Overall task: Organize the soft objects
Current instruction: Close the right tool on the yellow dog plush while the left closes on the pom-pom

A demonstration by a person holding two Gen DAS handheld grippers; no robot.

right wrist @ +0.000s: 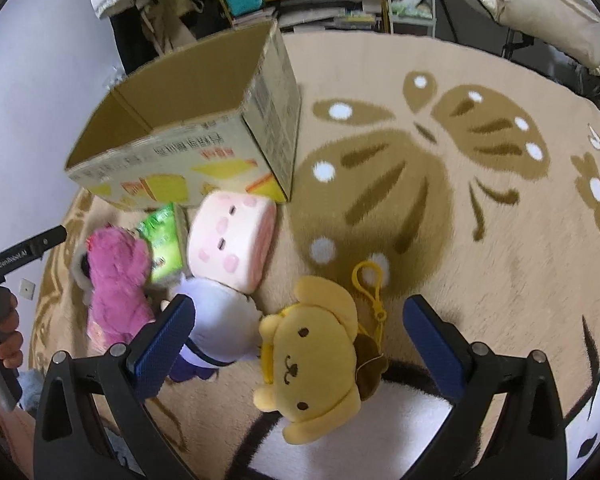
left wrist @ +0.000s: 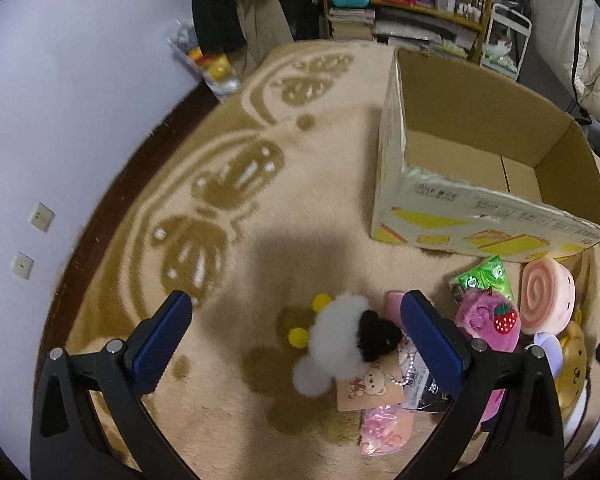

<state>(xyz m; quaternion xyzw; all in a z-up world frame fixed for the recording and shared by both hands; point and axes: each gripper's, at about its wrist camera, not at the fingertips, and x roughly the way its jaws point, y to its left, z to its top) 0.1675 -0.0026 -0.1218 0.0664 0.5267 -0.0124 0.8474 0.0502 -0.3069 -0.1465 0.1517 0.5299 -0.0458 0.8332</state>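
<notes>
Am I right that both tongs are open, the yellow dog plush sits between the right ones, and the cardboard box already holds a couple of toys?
Not quite: the cardboard box looks empty; the left wrist view shows only its bare floor. The rest holds: both the left tongs and right tongs are open, and the yellow dog plush lies between the right ones.

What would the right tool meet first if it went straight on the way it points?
Most likely the yellow dog plush, which lies on the rug between the open fingers of the right tool, nearer the left one. How far above the plush the tool hangs cannot be judged from this view.
</notes>
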